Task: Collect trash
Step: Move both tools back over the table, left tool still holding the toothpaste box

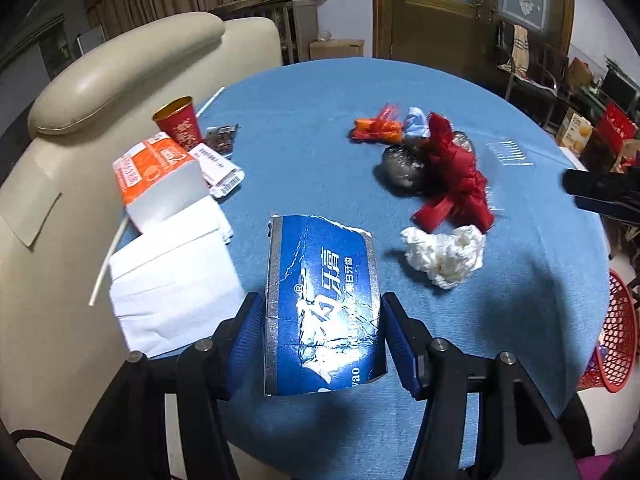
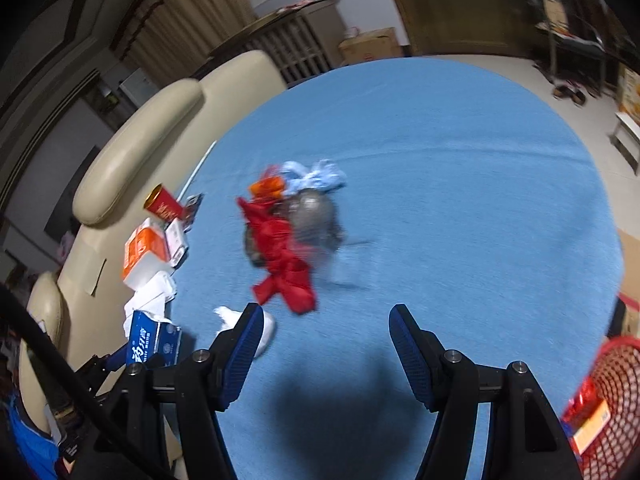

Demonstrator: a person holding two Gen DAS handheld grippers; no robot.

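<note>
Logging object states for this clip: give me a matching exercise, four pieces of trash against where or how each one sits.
Things:
1. Blue cardboard toothpaste box
2. Crumpled white tissue wad
3. Red paper cup with gold rim
4. Red plastic mesh basket

States:
A. Upright near the beige chair back
B. Off the table's right edge, some packaging inside
C. Between the left gripper's fingers
D. Loose on the blue tablecloth, beside the red bag

Pairs: 1-C, 2-D, 3-A, 4-B
</note>
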